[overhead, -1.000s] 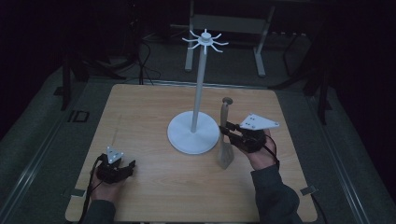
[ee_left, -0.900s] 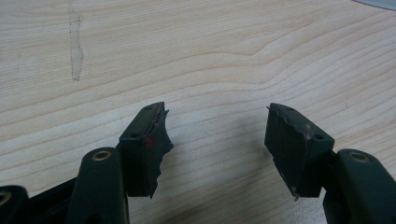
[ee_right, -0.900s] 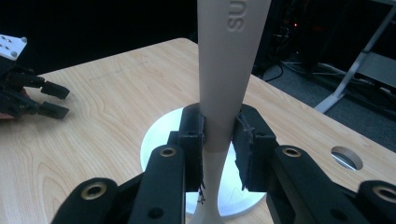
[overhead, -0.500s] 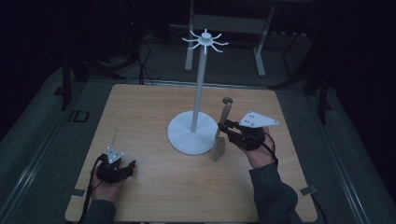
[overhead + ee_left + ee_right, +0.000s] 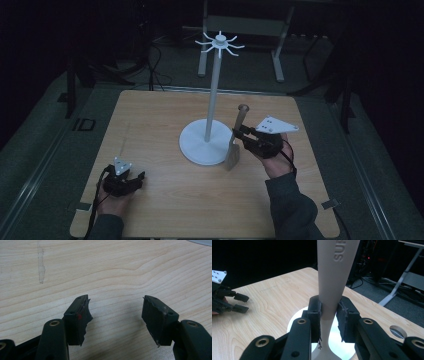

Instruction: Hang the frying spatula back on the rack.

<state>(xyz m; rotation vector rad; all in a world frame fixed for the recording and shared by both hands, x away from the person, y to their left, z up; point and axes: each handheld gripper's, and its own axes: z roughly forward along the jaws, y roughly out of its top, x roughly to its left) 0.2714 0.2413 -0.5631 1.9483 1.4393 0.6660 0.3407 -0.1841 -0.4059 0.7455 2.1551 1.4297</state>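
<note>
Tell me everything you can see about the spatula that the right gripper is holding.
The spatula is pale beige, looks like plastic, with raised letters on its handle. It stands nearly upright, flat blade down by the white stand's base, round-ended handle up. The right gripper clamps it where the handle narrows, one jaw on each side. Whether the blade's edge touches the wooden table I cannot tell.

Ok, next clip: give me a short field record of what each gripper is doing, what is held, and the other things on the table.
held thing: spatula, upright, blade down beside the stand's base
right gripper: shut on the spatula's handle
left gripper: open, nothing between its jaws, low over bare wood
stand: white, round base, hooks on top, none bearing anything
table: light wood
</note>
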